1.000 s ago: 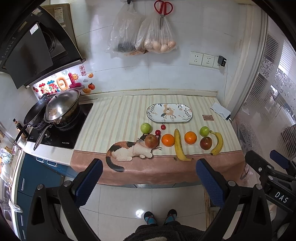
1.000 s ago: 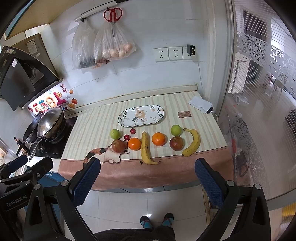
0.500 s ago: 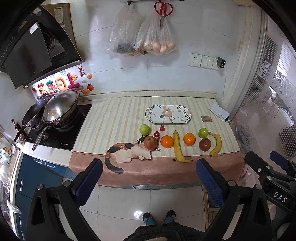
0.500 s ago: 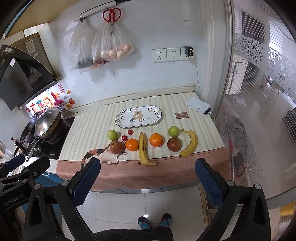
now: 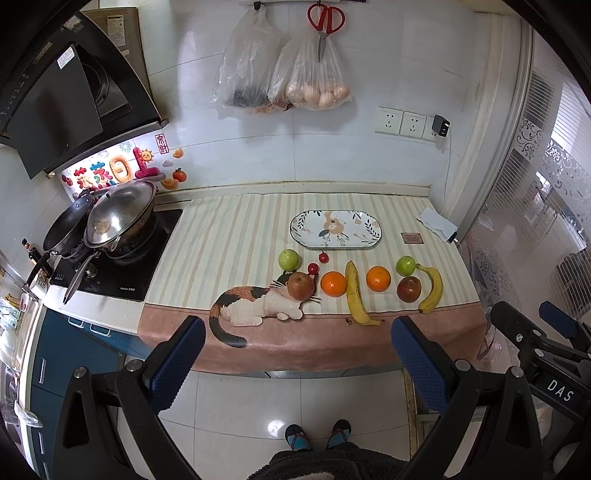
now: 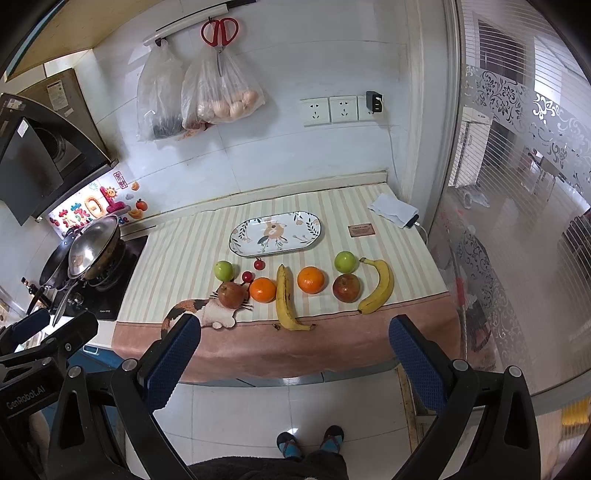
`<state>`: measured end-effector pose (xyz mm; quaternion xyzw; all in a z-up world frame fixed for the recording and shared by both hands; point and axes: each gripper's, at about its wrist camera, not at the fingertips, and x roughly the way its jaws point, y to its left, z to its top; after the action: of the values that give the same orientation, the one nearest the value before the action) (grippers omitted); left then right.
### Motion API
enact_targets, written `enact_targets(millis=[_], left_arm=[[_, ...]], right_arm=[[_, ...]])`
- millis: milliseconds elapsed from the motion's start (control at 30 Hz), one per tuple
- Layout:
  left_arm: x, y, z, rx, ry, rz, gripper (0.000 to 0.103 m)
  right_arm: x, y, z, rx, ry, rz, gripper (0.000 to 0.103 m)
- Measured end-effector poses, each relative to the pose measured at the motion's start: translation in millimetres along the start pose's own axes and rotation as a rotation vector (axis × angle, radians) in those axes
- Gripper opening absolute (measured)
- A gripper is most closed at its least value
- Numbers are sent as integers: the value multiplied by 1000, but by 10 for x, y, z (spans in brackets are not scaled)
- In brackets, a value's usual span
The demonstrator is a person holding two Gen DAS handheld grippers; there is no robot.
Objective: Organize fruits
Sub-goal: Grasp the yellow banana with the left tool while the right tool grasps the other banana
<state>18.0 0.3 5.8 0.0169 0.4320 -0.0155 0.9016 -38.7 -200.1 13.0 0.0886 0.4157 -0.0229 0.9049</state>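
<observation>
Fruit lies in a row on the striped cloth: a green apple (image 5: 288, 259), a red apple (image 5: 300, 285), two cherries (image 5: 313, 268), an orange (image 5: 333, 284), a banana (image 5: 355, 294), a second orange (image 5: 378, 278), a second green apple (image 5: 406, 265), a second red apple (image 5: 408, 289) and a second banana (image 5: 431, 288). An empty oval flowered plate (image 5: 335, 230) lies behind them. My left gripper (image 5: 295, 354) and right gripper (image 6: 293, 352) are open and empty, held back from the counter above the floor.
A stove with a lidded wok (image 5: 118, 218) stands at the left. Bags (image 5: 280, 74) and red scissors (image 5: 325, 22) hang on the wall. A folded cloth with a phone (image 6: 394, 210) and a small card (image 6: 361, 230) lie at the back right. A glass door (image 6: 517, 221) is to the right.
Both grippers have drawn back slightly from the counter, so the fruit sits a little higher and smaller in view. Nothing on the counter has moved.
</observation>
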Motion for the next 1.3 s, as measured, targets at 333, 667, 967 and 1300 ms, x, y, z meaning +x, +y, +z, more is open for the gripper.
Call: enact_targets(millis=[333,667,967,1300], left_arm=[[151,7,89,-3,12,-6,103],[1496,-158,399,57,186,-55,103],[3067,-778,330,61,496,-106,94],[4281,-1245,117,-12,706,-60,75]], right_arm=[[188,-10,36,51,17,8,103],[1203,-683,119,223,125,-102,103],[2599,-1713,285,346,283,-113,103],[4087,-2447,290,362,493,-101,100]])
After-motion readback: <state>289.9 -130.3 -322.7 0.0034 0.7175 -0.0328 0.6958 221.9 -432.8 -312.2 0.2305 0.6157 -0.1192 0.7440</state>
